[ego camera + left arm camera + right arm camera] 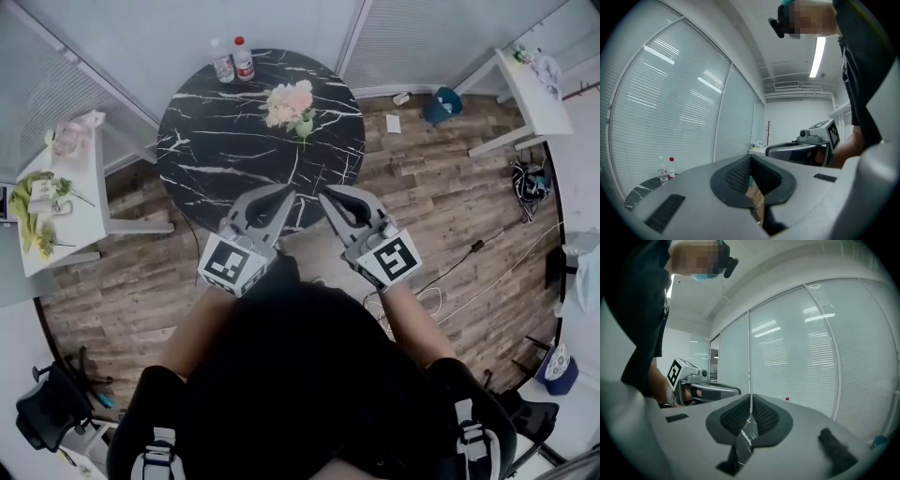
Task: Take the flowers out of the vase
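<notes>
Black marble desk (pixel 216 150) bears flowers (pixel 289 101) in a vase (pixel 306 128); left tongs (pixel 284 197) and right tongs (pixel 327 197) hover near, both closed tight, empty.

The head view looks steeply down from above the person onto the round black white-veined marble worktop (pixel 216 141) and plank floor (pixel 450 206), taking in the whole room from well back. The left gripper view rides low on the left gripper (pixel 751 159), looking roughly level along its jaws towards white slatted blinds (pixel 670 108), with its own grey body filling the lower frame close up. The right gripper view sits likewise on the right gripper (pixel 751 397), facing the same blinds. Each gripper view catches the other gripper beside it. Head and left gripper views share the two clear plastic bottles (pixel 666 168) at the worktop's far edge.
</notes>
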